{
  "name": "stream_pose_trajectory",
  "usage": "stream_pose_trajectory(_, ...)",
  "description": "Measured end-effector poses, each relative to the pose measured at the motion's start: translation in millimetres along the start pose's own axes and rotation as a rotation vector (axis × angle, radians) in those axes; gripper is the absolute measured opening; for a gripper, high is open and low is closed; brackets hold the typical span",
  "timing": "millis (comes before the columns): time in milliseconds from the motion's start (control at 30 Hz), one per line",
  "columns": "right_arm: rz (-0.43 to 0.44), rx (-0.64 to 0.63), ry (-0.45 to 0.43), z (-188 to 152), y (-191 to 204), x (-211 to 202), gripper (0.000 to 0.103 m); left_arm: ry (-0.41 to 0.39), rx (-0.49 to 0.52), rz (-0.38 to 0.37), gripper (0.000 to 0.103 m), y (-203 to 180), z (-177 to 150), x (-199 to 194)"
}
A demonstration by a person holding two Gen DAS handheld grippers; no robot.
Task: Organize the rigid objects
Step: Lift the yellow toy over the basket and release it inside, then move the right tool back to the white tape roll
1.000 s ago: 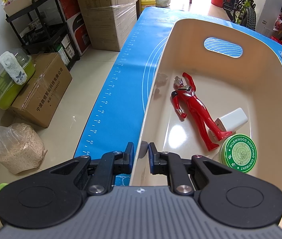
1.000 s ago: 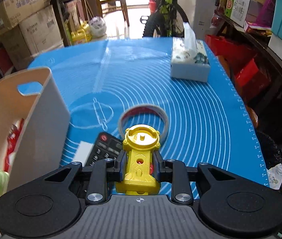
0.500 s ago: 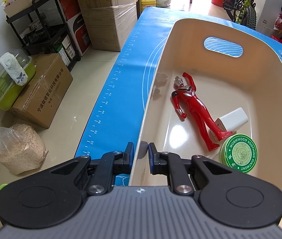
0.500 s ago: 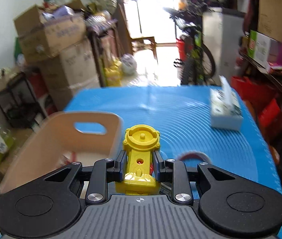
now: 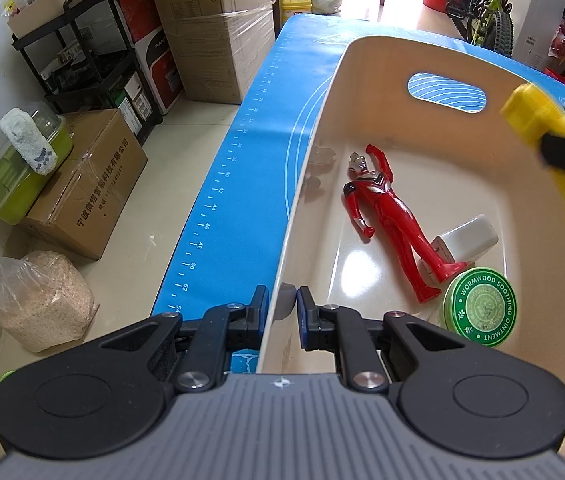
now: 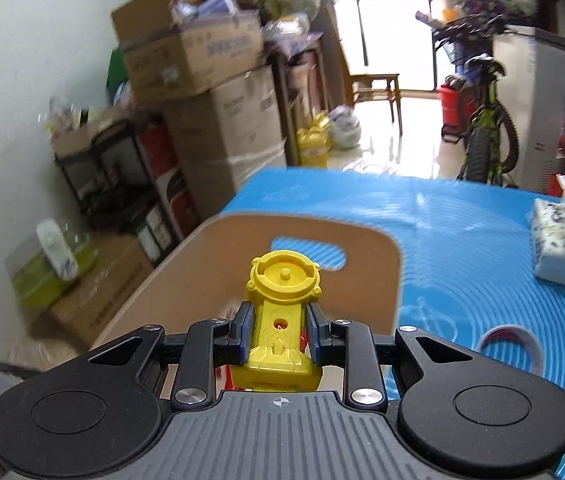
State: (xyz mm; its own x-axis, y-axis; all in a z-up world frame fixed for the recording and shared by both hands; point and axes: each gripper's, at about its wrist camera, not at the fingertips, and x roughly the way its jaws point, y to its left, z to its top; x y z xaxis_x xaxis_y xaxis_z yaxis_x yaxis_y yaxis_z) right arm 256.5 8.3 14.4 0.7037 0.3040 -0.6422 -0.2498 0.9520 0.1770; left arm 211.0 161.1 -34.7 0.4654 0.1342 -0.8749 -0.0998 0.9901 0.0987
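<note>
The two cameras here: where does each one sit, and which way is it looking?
Left wrist view: sits on the left gripper, looking steeply down its jaws, which pinch the near wall of the cream bin; inside lie a red figure, a white block and a green tin.
Right wrist view: sits on the right gripper, looking along jaws shut on a yellow toy above the bin's far end.
Both show the bin, the blue mat, the tissue pack and the yellow toy.
</note>
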Motion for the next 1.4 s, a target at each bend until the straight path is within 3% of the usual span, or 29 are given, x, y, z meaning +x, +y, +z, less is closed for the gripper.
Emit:
stream_pose_trajectory(333, -0.027, -0.043, 0.169, -18.3, 8.0, 45.3, 0.036, 0.001, 0.007, 0.006, 0.018, -1.6, 0.0, 0.4)
stream_pose_trajectory(567, -0.021, -0.076, 0.21, -23.5, 13.5, 51.7, 0.04, 0.001, 0.008, 0.007, 0.018, -2.0, 0.1, 0.7)
stream_pose_trajectory(700, -0.009, -0.053, 0.196, -21.3, 11.2, 49.5, 0.044, 0.001, 0.008, 0.007, 0.018, -1.9, 0.1, 0.6)
stream_pose_trajectory(967, 0.007, -0.028, 0.111, -11.5, 5.6, 23.6, 0.064, 0.001, 0.006, 0.004, 0.018, -2.4, -0.1, 1.0)
stream_pose_trajectory(1133, 0.012, 0.023, 0.049, 0.3, -11.4, 0.6, 0.065, 0.003, 0.006, 0.007, 0.018, -3.7, -0.4, 0.9)
stream_pose_trajectory(1400, -0.079, 0.087, -0.036, 5.4, -54.1, -30.5, 0.067, 0.004, 0.004, 0.006, 0.018, -3.4, -0.1, 1.0)
